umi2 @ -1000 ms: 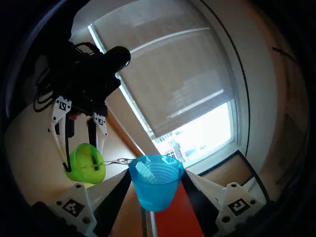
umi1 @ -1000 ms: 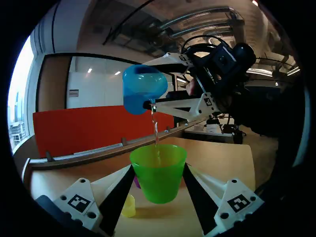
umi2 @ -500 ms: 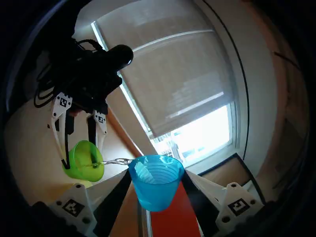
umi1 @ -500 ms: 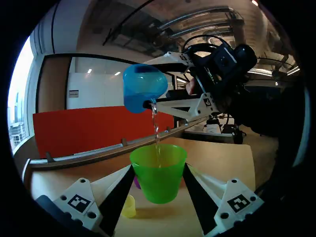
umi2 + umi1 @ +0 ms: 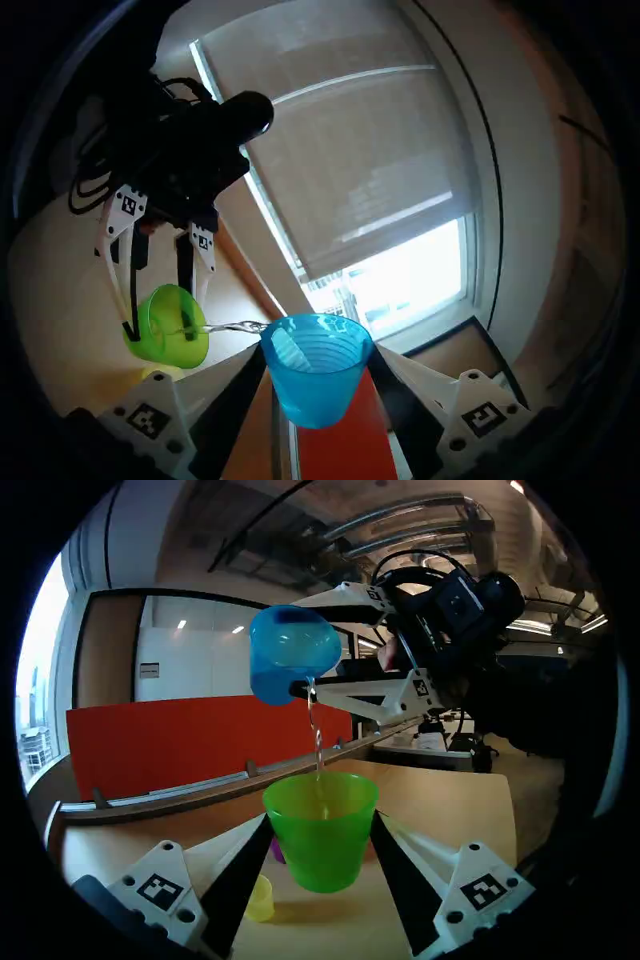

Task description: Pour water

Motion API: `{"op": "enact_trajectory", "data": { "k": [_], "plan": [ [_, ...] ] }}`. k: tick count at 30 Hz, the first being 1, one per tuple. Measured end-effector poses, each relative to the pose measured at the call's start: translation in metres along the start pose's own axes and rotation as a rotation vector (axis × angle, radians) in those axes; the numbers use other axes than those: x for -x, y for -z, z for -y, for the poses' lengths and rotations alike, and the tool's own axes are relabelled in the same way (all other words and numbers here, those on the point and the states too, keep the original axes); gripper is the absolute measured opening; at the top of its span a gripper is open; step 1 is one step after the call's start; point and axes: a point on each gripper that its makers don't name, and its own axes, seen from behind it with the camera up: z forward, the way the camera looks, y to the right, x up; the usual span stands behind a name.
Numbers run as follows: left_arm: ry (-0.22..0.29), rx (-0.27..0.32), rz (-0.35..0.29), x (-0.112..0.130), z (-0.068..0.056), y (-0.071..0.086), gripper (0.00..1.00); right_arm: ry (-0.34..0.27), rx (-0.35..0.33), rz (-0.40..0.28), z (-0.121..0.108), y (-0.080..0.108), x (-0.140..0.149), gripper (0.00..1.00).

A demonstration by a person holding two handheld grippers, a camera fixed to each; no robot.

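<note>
Though the blue cup your right gripper clamps creeps up, water still hits the green cup your left gripper holds.

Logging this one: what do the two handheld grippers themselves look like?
They match. The left gripper and right gripper each have two white wedge-shaped fingers with black inner pads and a square black-and-white marker on each finger. Behind the fingers sits a bulky black camera body with looping black cables.
</note>
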Motion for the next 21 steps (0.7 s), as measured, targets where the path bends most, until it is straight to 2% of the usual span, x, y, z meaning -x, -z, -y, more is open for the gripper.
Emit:
{"op": "enact_trajectory", "data": {
  "k": [21],
  "plan": [
    [-0.006, 0.000, 0.001, -0.0004, -0.0009, 0.0010, 0.84, 0.064, 0.013, 0.006, -0.0051, 0.0020, -0.0037, 0.90]
  ]
}}
